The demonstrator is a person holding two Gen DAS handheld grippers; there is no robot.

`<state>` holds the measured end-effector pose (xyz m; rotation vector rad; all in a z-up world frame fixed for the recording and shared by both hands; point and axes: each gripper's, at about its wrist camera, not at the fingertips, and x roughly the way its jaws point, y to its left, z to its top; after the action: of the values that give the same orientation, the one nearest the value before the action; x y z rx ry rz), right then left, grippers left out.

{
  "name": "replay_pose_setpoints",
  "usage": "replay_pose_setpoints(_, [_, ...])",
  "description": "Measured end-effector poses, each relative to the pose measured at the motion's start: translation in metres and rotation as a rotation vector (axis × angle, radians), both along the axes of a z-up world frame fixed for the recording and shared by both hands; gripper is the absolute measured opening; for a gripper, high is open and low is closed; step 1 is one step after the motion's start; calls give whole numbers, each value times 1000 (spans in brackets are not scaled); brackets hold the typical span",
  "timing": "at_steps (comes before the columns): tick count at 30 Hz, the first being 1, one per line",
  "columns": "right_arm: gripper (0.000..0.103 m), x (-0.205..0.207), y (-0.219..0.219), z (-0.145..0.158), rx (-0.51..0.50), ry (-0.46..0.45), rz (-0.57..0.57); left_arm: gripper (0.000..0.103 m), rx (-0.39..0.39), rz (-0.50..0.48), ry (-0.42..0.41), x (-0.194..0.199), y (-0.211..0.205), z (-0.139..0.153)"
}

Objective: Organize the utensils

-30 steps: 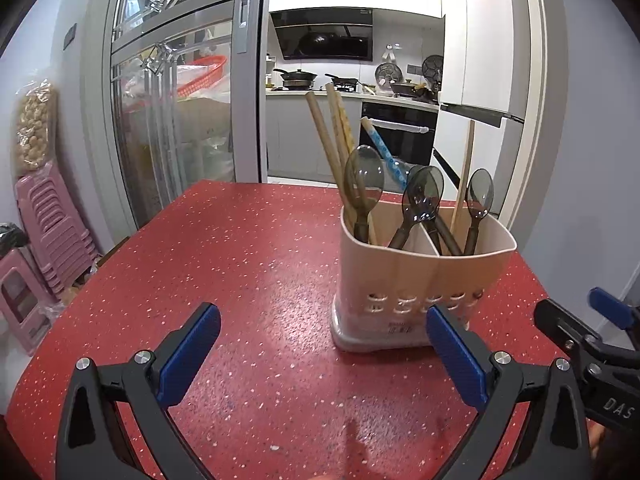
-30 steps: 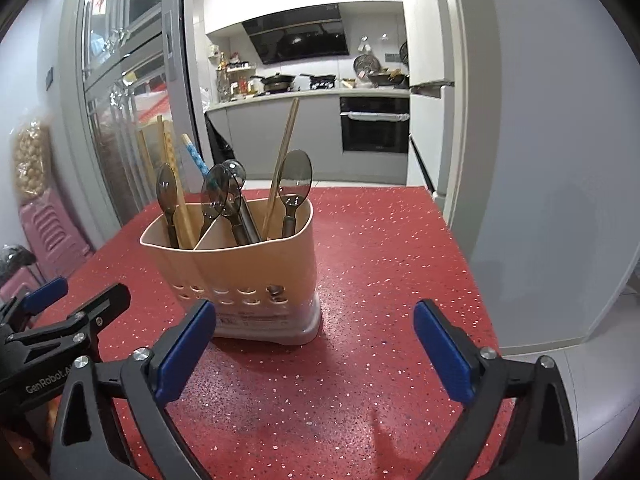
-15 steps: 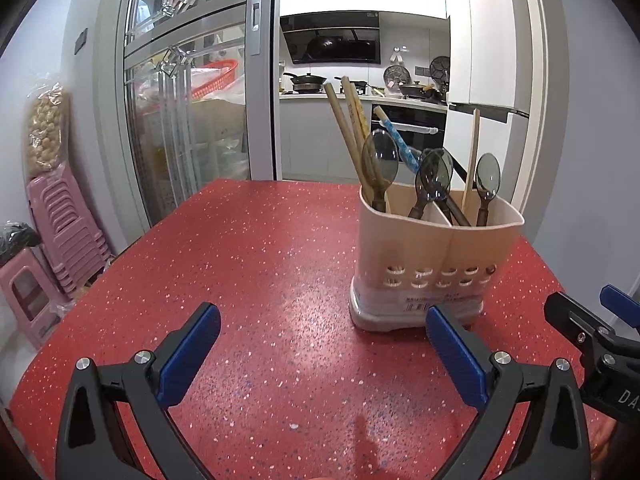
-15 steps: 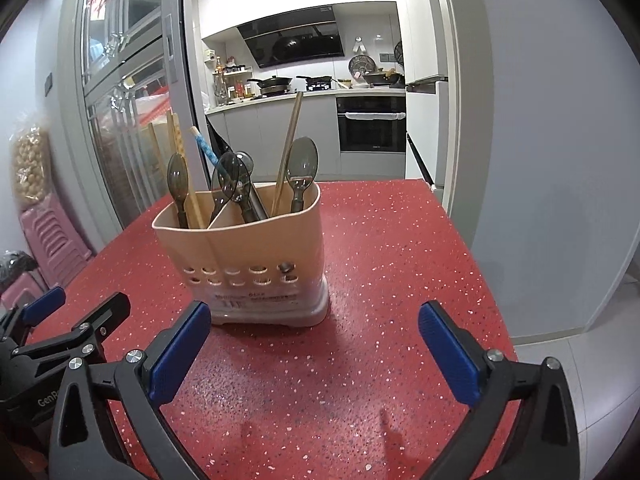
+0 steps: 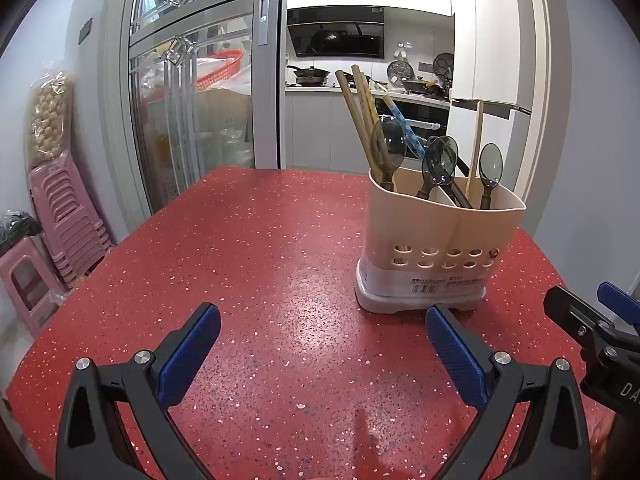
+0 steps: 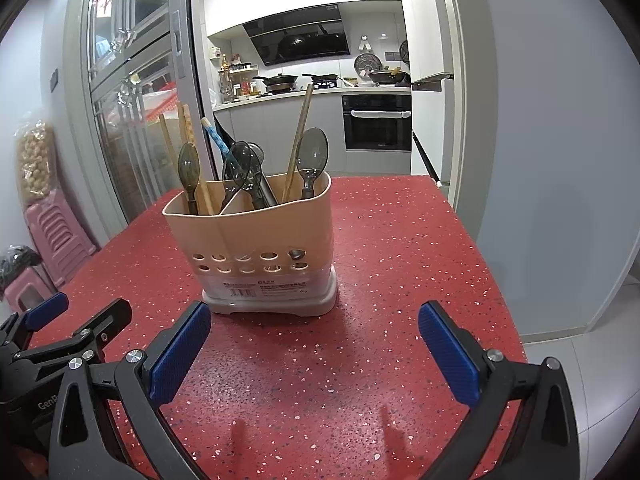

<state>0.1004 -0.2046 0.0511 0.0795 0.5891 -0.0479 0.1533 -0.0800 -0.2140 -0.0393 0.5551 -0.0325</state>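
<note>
Spoons [image 6: 313, 156] and chopsticks [image 5: 360, 116] are standing in the caddy [image 6: 256, 248] on the red table [image 5: 260, 264]. We are holding our left gripper [image 5: 320, 344] and right gripper [image 6: 314, 342] wide apart and empty before it, nothing blocking us. Pink stools [image 5: 60, 216] are sitting beside the table.

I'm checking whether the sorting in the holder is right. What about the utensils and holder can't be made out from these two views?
- Lower ends of the spoons and chopsticks: both views, hidden by the wall of the utensil holder.
- Number of compartments: one divider shows; the spoons hide the rest.
- Label print: both views, too small to read.
- Holder's far side: both views, faces away.
</note>
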Motion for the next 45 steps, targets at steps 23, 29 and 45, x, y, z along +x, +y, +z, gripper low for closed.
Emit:
replay_pose_setpoints(23, [103,1,2,0,12,4,7,103,0,-10,5,-1,0,1])
replay_pose_setpoints(29, [103,1,2,0,13,6,7,103,-3,-5,9,1,0,0])
replay_pose_setpoints(45, [103,1,2,0,16,8,7,103,-5,-6,11,1,0,1])
